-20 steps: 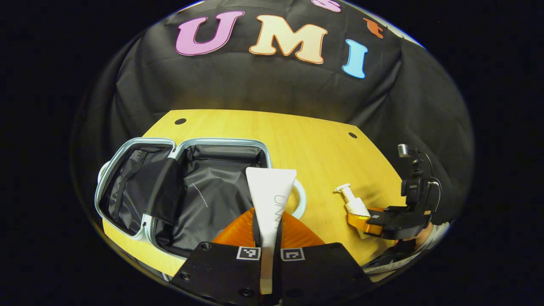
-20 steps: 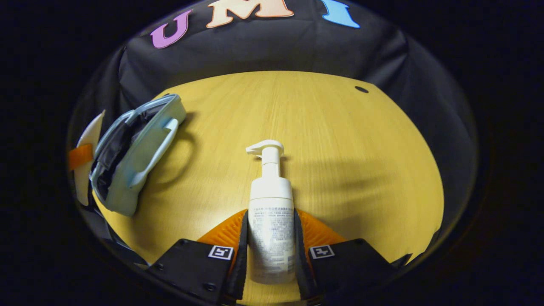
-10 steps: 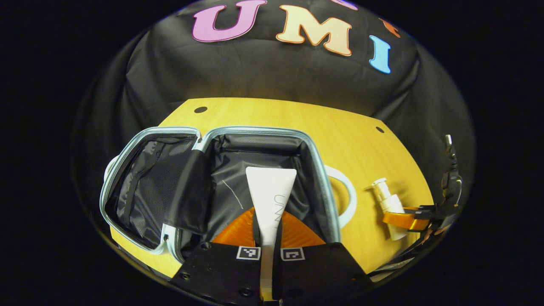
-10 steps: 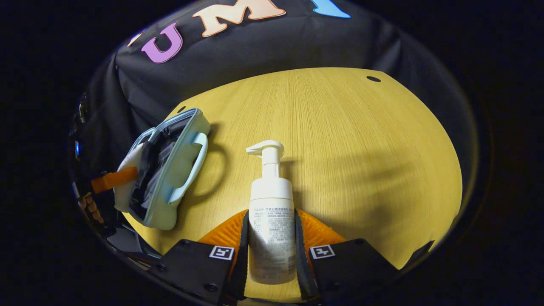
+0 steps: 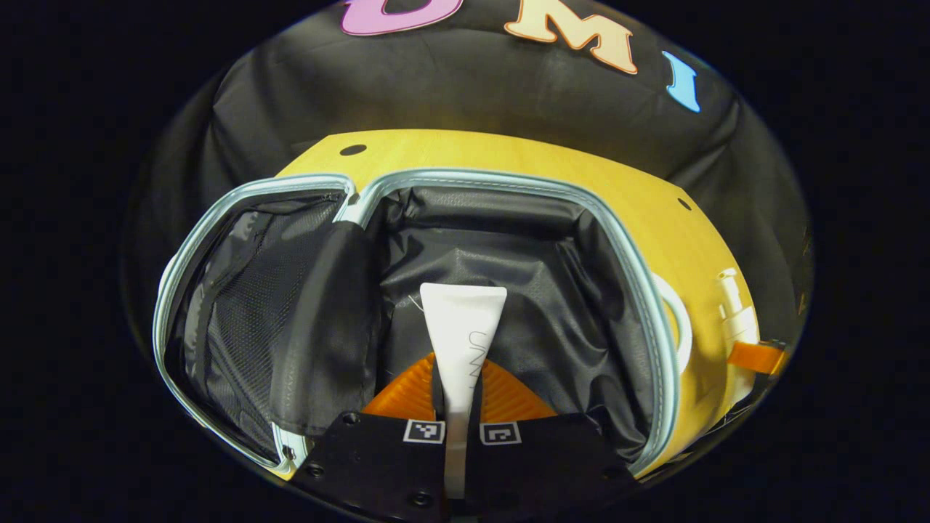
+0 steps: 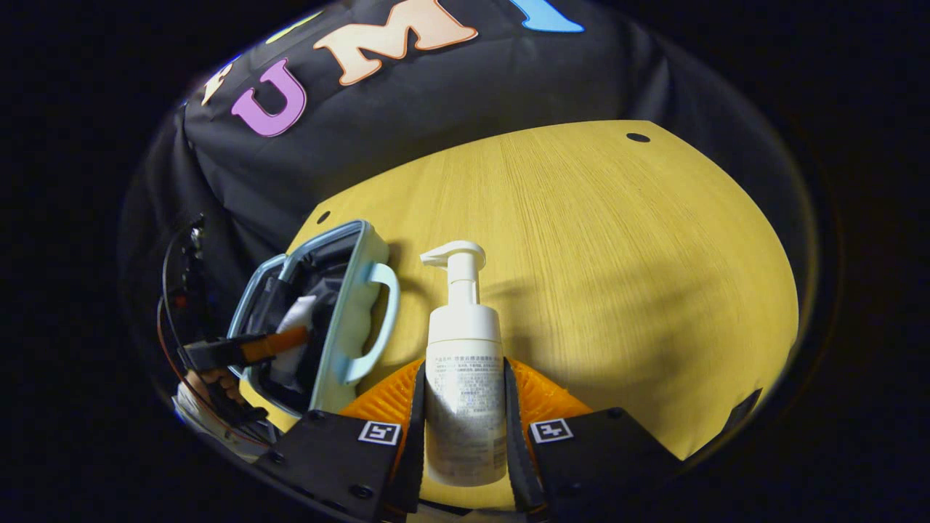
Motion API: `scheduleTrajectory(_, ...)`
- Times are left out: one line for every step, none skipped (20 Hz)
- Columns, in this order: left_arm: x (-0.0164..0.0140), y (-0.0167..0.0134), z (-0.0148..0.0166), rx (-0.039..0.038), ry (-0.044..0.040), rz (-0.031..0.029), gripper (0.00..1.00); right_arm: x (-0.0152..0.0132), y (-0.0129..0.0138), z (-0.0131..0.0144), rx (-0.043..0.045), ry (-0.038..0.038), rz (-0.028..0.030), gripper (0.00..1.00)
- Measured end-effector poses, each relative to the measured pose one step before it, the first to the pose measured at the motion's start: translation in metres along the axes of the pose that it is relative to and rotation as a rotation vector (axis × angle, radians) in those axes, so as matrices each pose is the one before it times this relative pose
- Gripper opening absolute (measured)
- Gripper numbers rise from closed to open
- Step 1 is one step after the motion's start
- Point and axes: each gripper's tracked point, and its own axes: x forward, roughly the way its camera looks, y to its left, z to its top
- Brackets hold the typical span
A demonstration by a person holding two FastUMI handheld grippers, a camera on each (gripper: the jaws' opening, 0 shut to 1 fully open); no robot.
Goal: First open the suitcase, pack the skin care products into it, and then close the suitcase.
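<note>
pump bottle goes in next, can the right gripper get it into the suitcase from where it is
Probably yes: the suitcase lies open just beside the right gripper, though the left gripper and tube occupy its opening.

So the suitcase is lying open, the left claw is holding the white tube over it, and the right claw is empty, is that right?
Not quite. The right claw is not empty: in the right gripper view it is shut on a white pump bottle. The rest holds: the suitcase lies open, and the left claw holds the white tube over it.

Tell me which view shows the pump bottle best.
The right gripper view: the pump bottle stands whole between that gripper's fingers. The left gripper view catches just its upper part at the far right edge.
</note>
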Motion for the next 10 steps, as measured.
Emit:
scheduleTrajectory(0.00319,0.00214,-0.00420,-0.00192,0.00732,-0.00215,0.04,-0.00068,0.00165,0.00326,0.01150,-0.00920,0.01474,0.49)
scheduleTrajectory(0.00096,0.00008,-0.00135,-0.00016,0.00164,-0.00695,0.04,-0.00325,0.00167,0.00490,0.00851,-0.00731,0.01957,0.50)
scheduleTrajectory(-0.00169,-0.00169,0.00381,0.01492,-0.02329,-0.00868,0.05,-0.00364,0.00207,0.00555,0.00490,-0.00307,0.01879,0.50)
scheduleTrajectory(0.00150,-0.00041,0.00020,0.01503,-0.00829,-0.00421,0.07,-0.00265,0.00056,0.00312,0.00026,-0.00699,0.01620,0.50)
scheduleTrajectory(-0.00095,0.00070,-0.00264,0.00765,0.00376,-0.00020,0.08,-0.00147,0.00043,0.00108,-0.00422,-0.00143,0.01717,0.48)
scheduleTrajectory(-0.00160,-0.00396,0.00337,-0.00054,-0.02021,-0.01814,0.13,-0.00239,0.00136,0.00090,-0.00640,0.00240,0.01916,0.50)
scheduleTrajectory(-0.00081,-0.00363,0.00286,-0.00520,-0.01121,-0.01052,0.17,0.00113,0.00099,0.00067,-0.00682,0.00092,0.01843,0.50)
scheduleTrajectory(-0.00644,-0.00168,0.00360,-0.00620,-0.00893,0.00118,0.31,0.00007,0.00075,-0.00181,-0.00520,0.00618,0.01502,0.49)
scheduleTrajectory(-0.00557,0.00088,0.00507,0.00100,-0.02668,0.00474,0.46,0.00085,0.00036,-0.00239,-0.00550,0.01143,0.01698,0.50)
scheduleTrajectory(-0.00705,-0.00354,0.00615,0.00491,-0.02303,-0.01534,0.60,0.00068,0.00035,-0.00108,-0.00063,0.01029,0.01615,0.48)
